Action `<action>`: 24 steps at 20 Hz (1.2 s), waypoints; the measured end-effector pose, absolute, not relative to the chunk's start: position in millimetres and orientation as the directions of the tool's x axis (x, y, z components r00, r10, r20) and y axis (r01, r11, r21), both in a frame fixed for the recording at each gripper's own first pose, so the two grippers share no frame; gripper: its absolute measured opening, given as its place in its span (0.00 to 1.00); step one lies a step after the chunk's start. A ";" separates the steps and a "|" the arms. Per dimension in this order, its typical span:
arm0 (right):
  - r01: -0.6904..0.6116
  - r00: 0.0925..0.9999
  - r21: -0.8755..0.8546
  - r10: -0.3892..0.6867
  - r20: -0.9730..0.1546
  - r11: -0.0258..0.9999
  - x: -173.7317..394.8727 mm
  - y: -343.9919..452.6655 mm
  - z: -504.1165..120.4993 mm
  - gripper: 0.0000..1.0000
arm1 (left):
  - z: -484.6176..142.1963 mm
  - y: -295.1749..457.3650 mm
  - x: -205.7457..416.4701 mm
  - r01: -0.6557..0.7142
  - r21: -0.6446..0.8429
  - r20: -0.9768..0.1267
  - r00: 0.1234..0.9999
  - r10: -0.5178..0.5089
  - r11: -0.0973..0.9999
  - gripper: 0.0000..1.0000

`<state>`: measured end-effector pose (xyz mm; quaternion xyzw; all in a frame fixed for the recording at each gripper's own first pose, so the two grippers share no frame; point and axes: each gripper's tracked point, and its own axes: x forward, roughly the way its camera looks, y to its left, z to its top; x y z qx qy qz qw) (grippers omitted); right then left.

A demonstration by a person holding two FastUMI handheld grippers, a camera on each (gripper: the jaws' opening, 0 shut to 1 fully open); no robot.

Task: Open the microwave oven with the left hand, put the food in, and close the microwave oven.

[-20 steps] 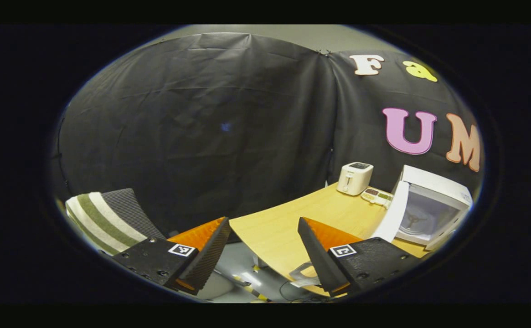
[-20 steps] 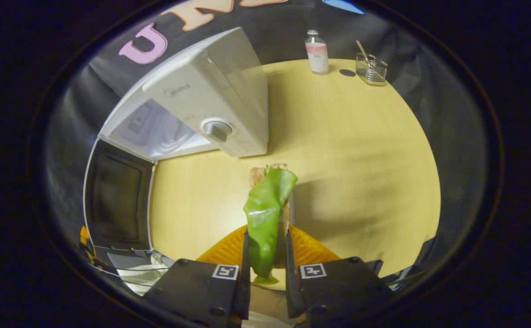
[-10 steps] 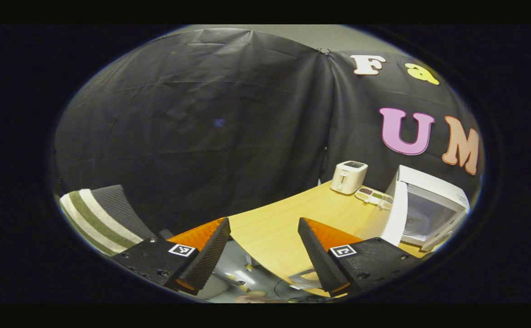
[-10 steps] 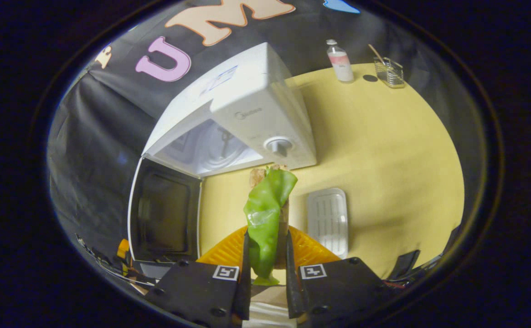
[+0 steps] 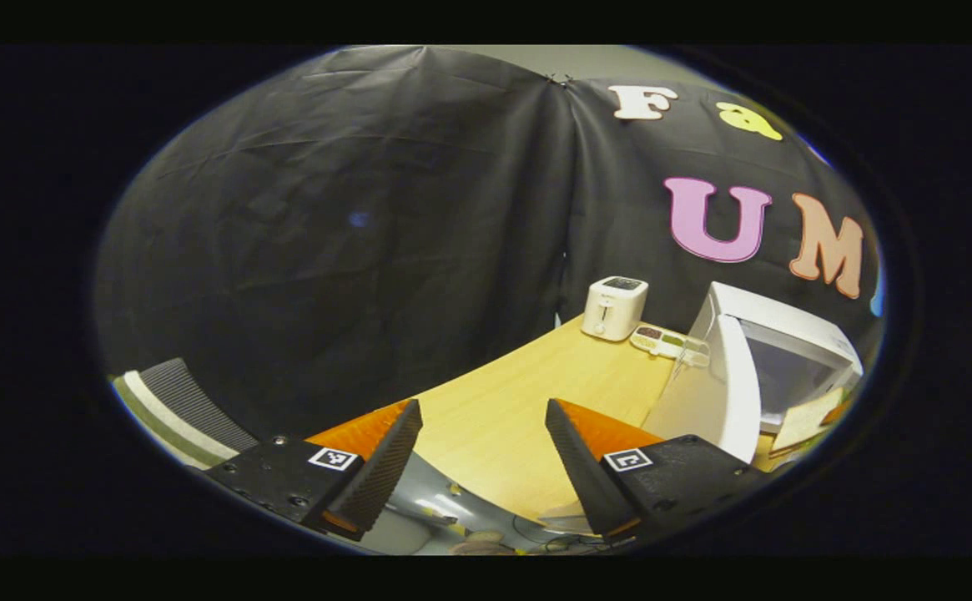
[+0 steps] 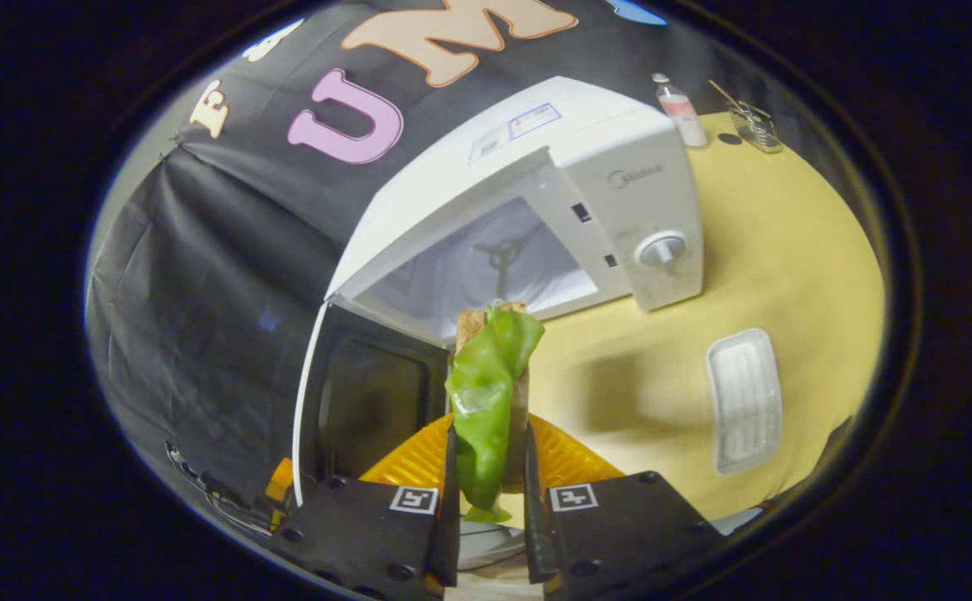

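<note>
Microwave oven [image 6: 536, 217] already open, door [image 6: 369, 401] swung wide to the left of the cavity; step in hand judged to be carrying the food in. Right tongs [image 6: 486, 501] clenched on the sandwich [image 6: 490, 376], bread with a green lettuce leaf draped down its near face, held in the air above the tabletop [image 6: 786, 250] and just short of the cavity mouth. Long axis of the sandwich in line with the fingers, free end pointing forward at the turntable hub inside. Next move calls for a straight push forward through the opening, low enough to clear the top edge, then a release onto the cavity floor and a clean withdrawal. Left tongs [image 5: 483, 463] released, fingers well apart and holding nothing, off to the side over the tabletop edge with the microwave door [image 5: 732, 392] seen edge-on to the right; well placed, by this judgement, to swing the door shut afterwards. White tray [image 6: 744, 401] lying bare on the tabletop to the right.
</note>
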<state>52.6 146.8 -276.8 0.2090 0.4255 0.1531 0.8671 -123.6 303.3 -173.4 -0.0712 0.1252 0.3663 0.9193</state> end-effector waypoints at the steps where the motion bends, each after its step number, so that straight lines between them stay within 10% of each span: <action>1: -0.093 0.606 0.501 0.448 -0.657 0.860 56.5 157.6 -279.3 0.34 | -173.9 306.0 -122.8 -0.685 -0.035 -0.283 0.705 0.651 0.727 0.92; 24: -0.162 0.794 0.429 0.376 -0.478 0.889 214.9 223.6 -340.7 0.29 | -166.9 312.8 -122.1 -0.694 0.007 -0.275 0.691 0.669 0.720 0.92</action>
